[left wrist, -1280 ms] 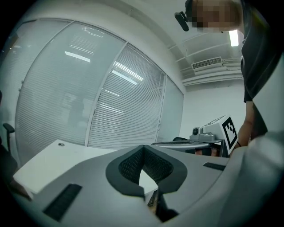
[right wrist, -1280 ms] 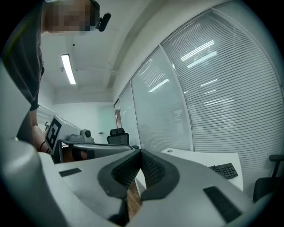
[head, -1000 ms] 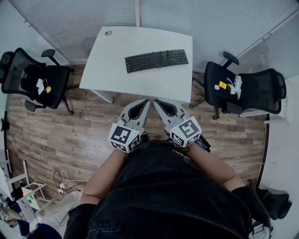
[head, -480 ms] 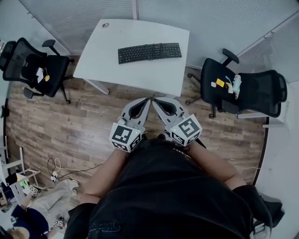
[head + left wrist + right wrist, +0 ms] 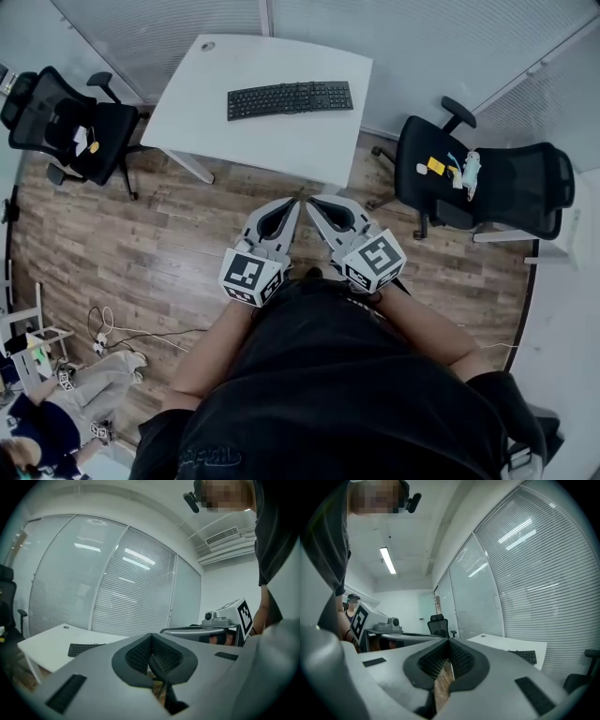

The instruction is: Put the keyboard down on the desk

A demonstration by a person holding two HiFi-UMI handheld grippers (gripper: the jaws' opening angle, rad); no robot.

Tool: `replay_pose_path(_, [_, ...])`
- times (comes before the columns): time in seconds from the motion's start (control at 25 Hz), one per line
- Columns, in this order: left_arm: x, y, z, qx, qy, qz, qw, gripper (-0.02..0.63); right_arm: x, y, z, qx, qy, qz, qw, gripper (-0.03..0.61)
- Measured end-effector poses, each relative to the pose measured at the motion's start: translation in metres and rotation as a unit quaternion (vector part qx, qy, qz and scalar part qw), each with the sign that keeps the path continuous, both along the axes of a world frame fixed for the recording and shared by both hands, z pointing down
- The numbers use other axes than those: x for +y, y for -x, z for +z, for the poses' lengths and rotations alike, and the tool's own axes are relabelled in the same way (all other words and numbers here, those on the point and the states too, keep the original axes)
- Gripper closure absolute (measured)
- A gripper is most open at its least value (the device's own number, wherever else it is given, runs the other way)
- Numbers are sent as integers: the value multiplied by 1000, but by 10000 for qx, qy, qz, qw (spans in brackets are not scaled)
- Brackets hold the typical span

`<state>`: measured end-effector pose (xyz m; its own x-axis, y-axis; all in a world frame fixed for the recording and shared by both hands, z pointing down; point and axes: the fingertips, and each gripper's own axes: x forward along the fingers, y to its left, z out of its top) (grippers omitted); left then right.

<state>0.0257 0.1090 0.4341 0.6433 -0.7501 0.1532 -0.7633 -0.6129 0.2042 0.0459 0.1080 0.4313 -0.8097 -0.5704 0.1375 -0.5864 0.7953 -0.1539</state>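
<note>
The left hand-held gripper (image 5: 297,201) and the right hand-held gripper (image 5: 310,201) are held side by side before the person's chest, tips nearly touching. Each has its jaws pressed together with nothing between them. Beneath them is the wooden floor (image 5: 169,244). Well beyond, the keyboard (image 5: 291,99) lies flat on the white tabletop (image 5: 272,145), far from both. A black office chair (image 5: 70,141) stands to its left and a second chair (image 5: 469,183) to its right.

Black short-sleeve tee (image 5: 328,394). Left gripper (image 5: 296,202) and right gripper (image 5: 311,201): grey shells, black mesh pads (image 5: 139,656), white cubes (image 5: 250,276) with black square markers.
</note>
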Motion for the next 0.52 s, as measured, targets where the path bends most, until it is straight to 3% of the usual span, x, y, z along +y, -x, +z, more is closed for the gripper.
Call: replay_pose_path(0.52, [15, -16, -1, -109, -13, -84, 9999, 598, 15, -17, -2, -74, -22, -86, 9999, 557])
